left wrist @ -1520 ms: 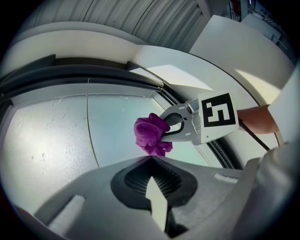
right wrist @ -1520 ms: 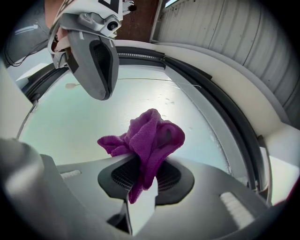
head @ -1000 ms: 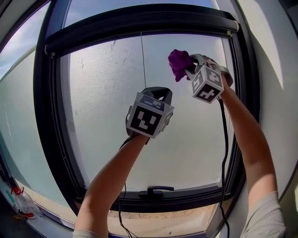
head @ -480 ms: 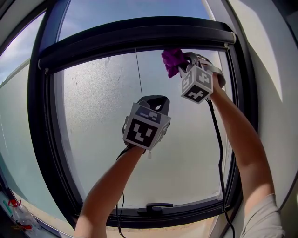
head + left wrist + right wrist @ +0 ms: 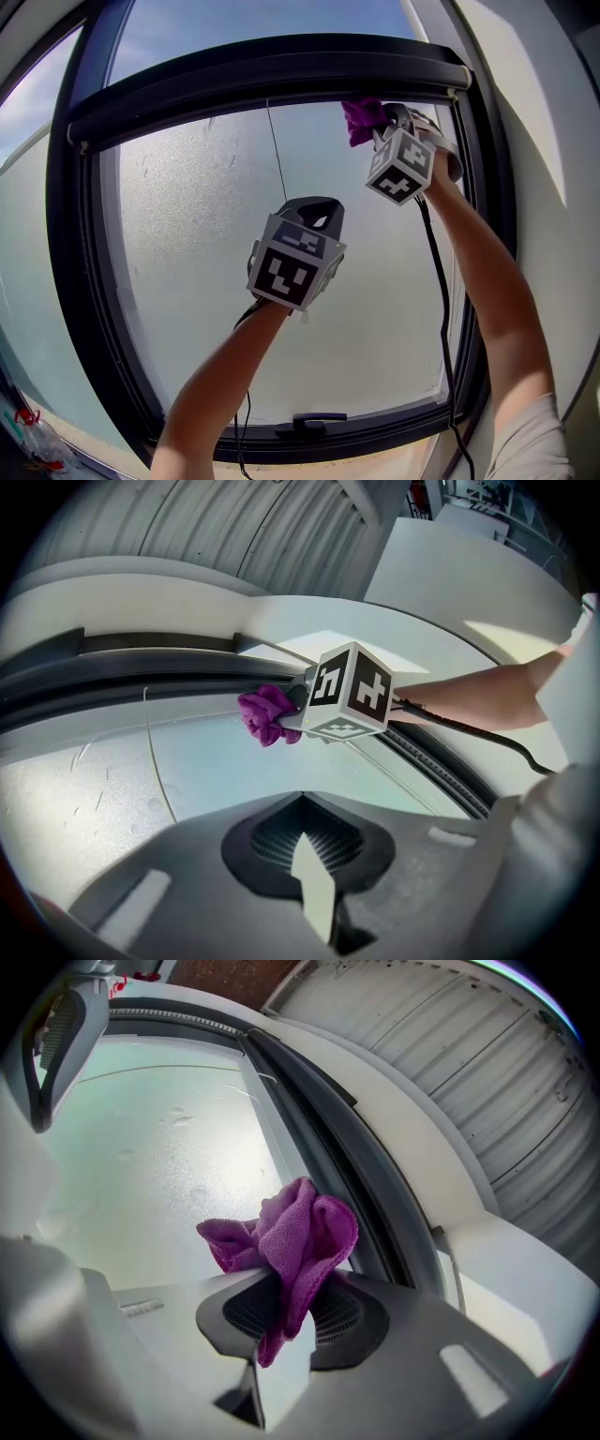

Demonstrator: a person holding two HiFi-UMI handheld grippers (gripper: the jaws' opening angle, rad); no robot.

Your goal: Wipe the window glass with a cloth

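A crumpled purple cloth [image 5: 364, 118] is pressed on the frosted window glass [image 5: 206, 253] at its top right corner, right under the black upper frame bar [image 5: 272, 70]. My right gripper [image 5: 386, 129] is shut on it. In the right gripper view the cloth [image 5: 286, 1237] bulges out of the closed jaws of the right gripper [image 5: 281, 1293] beside the dark frame seal [image 5: 328, 1138]. My left gripper [image 5: 317, 208] hovers near the middle of the pane. In its own view the left gripper [image 5: 305, 850] is shut and empty, looking at the cloth [image 5: 266, 714].
A thin cord [image 5: 277, 150] hangs down the glass from the top bar. The window handle [image 5: 309, 422] sits on the black bottom frame. A white wall [image 5: 553, 141] borders the window on the right. A second pane [image 5: 28, 262] lies to the left.
My right gripper has carried the cloth up the glass to the top frame bar. The left gripper has stayed near the middle of the pane.
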